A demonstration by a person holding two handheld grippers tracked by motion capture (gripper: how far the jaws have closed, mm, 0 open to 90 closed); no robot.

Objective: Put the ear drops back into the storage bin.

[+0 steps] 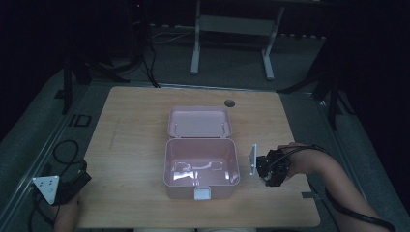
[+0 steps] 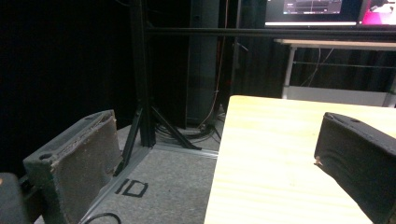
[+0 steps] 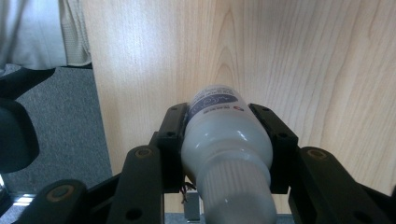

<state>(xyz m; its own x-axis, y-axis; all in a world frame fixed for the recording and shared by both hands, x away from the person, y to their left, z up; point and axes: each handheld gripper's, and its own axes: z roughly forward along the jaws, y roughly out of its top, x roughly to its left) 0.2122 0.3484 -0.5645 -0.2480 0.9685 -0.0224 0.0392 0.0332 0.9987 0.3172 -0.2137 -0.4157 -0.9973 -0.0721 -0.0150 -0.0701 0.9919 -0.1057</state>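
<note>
The wooden table (image 1: pixel 125 145) carries an open pink box (image 1: pixel 200 166). My right gripper (image 1: pixel 267 169), just right of it, clamps a white bottle (image 3: pixel 226 154). I'd lift clear of the box's right wall before lowering inside. My left gripper (image 2: pixel 215 163) idles at the table's left edge, jaws spread, empty.

room: dim | floor (image 1: pixel 232 63): grey carpet | table (image 1: pixel 135 121) - light wood
</note>
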